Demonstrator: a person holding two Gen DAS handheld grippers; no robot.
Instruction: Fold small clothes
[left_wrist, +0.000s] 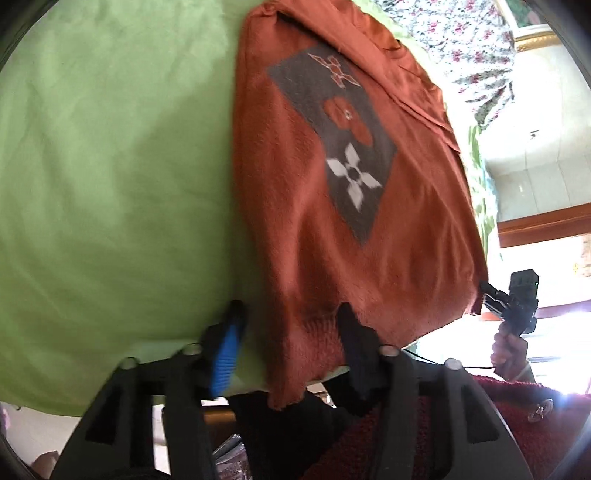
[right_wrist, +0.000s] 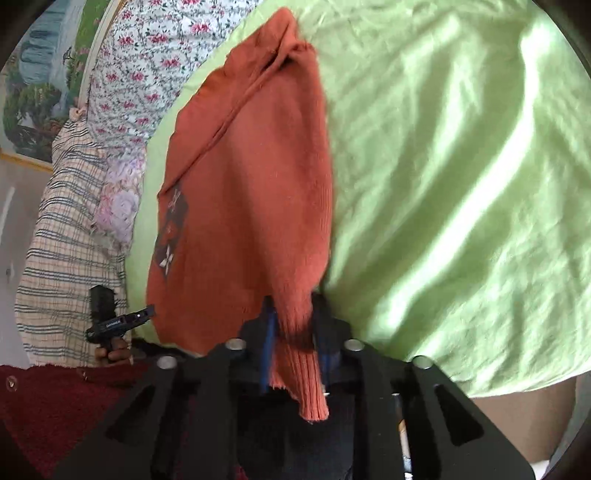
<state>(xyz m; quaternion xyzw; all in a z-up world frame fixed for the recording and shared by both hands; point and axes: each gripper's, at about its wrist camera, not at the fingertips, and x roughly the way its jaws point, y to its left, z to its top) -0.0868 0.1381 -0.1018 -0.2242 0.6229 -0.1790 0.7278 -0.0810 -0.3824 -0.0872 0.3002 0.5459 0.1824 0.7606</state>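
Lying lengthwise on the green sheet (left_wrist: 92, 184), the orange knitted sweater (left_wrist: 332, 229) is seen with its grey patterned patch facing up and its hem hanging off the near edge of the bed. The left gripper (left_wrist: 290, 325) is spread wide — one finger with a blue pad (left_wrist: 225, 362) rests beside the hem, the other black finger lies on the fabric, and nothing is pinched between them. The right gripper (right_wrist: 293, 325) is clenched on the ribbed hem of the sweater, a strip of which is drawn back between its fingers. In the left wrist view the right gripper is seen at the sweater's far corner. A floral cloth (right_wrist: 147, 66) and a checked cloth (right_wrist: 66, 229) are piled beside the sweater.
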